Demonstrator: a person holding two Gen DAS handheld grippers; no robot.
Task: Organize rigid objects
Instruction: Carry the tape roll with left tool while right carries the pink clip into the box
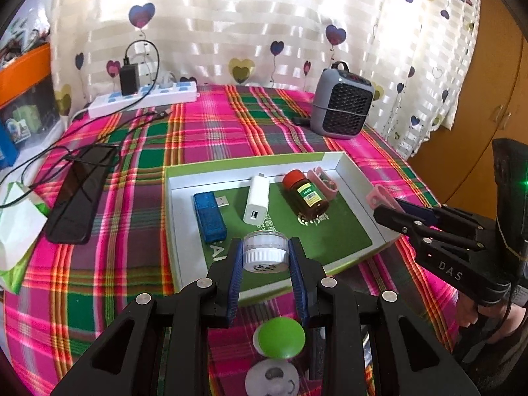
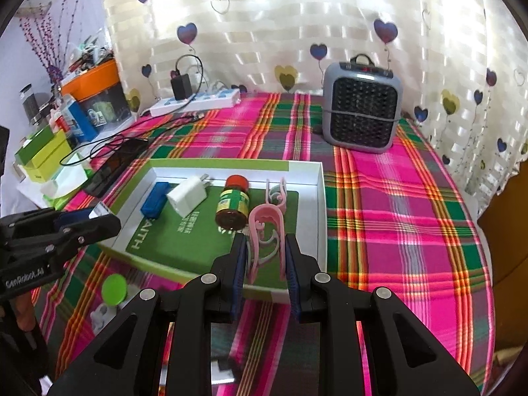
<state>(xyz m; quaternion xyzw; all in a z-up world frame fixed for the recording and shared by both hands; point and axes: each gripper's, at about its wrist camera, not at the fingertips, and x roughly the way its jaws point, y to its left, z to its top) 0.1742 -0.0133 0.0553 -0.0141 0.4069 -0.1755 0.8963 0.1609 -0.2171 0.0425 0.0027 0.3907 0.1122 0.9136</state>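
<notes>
The open box (image 1: pixel 356 178) lies just ahead of and below both claws. The left claw (image 1: pixel 265 257) grips a small white-capped jar (image 1: pixel 264 250) above the box's near edge. The right claw (image 2: pixel 265 257) holds a pink clip (image 2: pixel 267 231), long axis pointing away, over the near right corner beside the brown bottle (image 2: pixel 232 206).

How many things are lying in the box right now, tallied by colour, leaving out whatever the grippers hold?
Blue: 1, USB stick
White: 1, charger plug
Brown with red cap: 1, bottle
Pink: 1, clip
Total: 4 in the box
</notes>
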